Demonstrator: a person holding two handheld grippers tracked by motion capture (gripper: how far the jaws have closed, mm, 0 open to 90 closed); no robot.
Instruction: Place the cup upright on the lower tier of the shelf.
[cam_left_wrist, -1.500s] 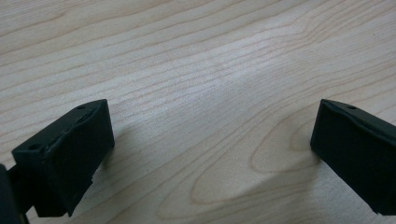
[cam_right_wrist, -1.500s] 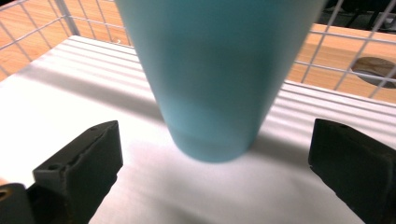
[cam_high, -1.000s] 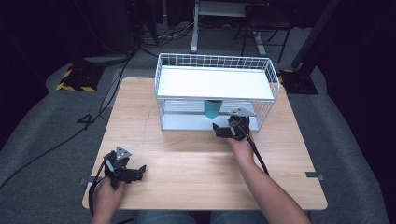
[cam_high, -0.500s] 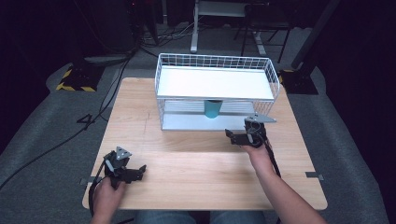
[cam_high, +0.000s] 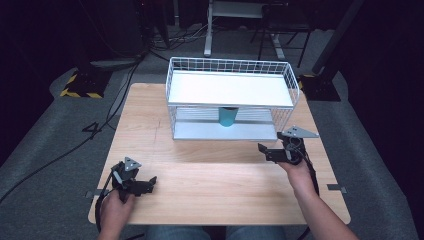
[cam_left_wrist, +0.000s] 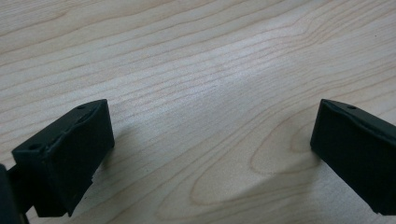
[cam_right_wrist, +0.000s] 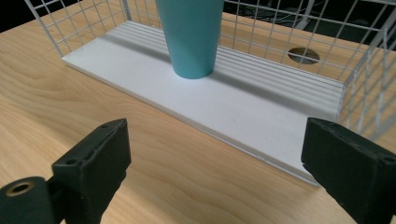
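High view: a wooden table (cam_high: 220, 180) carries a white wire rack (cam_high: 231, 97) at its far middle. The rack has two levels, an upper white shelf (cam_high: 230, 89) and a lower white shelf (cam_high: 225, 131). A teal cup (cam_high: 227, 116) stands upright on the lower shelf, near its middle, under the upper shelf.

The right gripper (cam_high: 264, 150) is held over the table just in front of the rack's near right corner, well apart from the cup. Its jaws point left across the table. The grey three-cornered plate sits on top of it, and the right hand (cam_high: 296, 172) holds it from the near side.

The left gripper (cam_high: 150, 183) is at the near left of the table, held by the left hand (cam_high: 116, 207), well apart from the rack.

Right gripper view: the right gripper (cam_right_wrist: 215, 158) looks over the wood toward the lower shelf (cam_right_wrist: 243, 107) and the teal cup (cam_right_wrist: 192, 35), which stands on the shelf beyond the jaws (upright, narrower at the base). The jaws stand wide apart with nothing between them; they have just been closing. The rack's wire mesh (cam_right_wrist: 364, 70) rises at the right.

Left gripper view: the left gripper (cam_left_wrist: 210, 154) is low over bare table wood (cam_left_wrist: 196, 70). Its jaws stand wide apart and hold nothing.
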